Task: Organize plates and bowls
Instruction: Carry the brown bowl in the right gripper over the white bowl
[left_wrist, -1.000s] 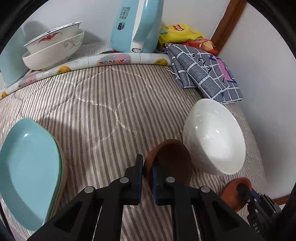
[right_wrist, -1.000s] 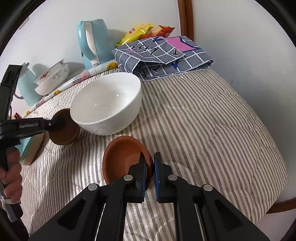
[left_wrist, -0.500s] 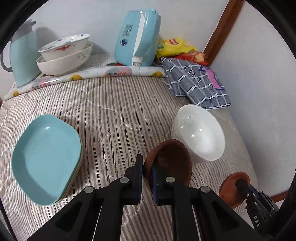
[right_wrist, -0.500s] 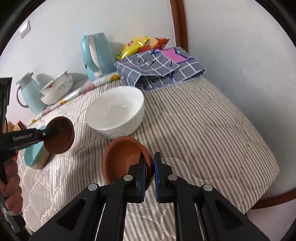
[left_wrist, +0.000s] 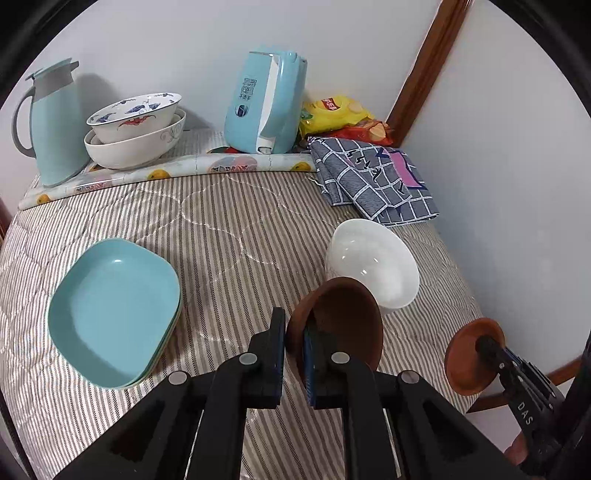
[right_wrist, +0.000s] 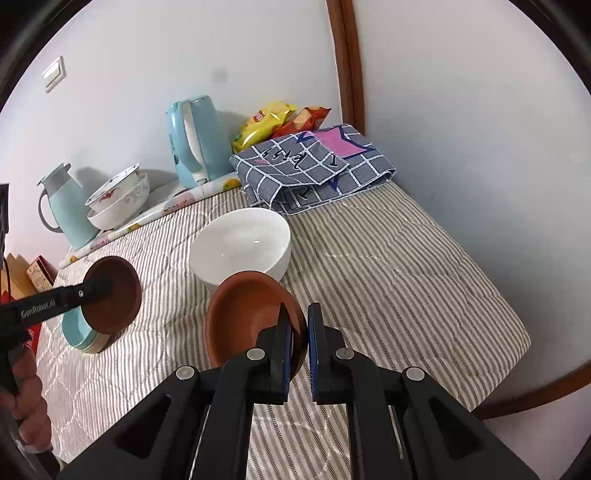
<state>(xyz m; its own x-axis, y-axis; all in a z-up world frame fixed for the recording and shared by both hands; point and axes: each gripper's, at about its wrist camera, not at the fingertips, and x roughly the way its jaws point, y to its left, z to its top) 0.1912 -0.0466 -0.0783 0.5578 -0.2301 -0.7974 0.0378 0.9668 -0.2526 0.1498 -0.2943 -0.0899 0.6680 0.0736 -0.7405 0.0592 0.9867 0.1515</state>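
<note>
Left hand-held gripper (left_wrist: 294, 349) clamped on brown saucer (left_wrist: 343, 317) rim; right hand-held gripper (right_wrist: 299, 341) clamped on terracotta saucer (right_wrist: 247, 314).

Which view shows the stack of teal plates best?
The left wrist view: the teal plates lie fully visible, seen from above. In the right wrist view only their edge shows, mostly hidden behind a brown dish.

I see bright, even room light, soft shadows behind the kettle (left_wrist: 264, 107), small glare on the white bowl (right_wrist: 240, 245); edges bend, perhaps slightly blurred
</note>
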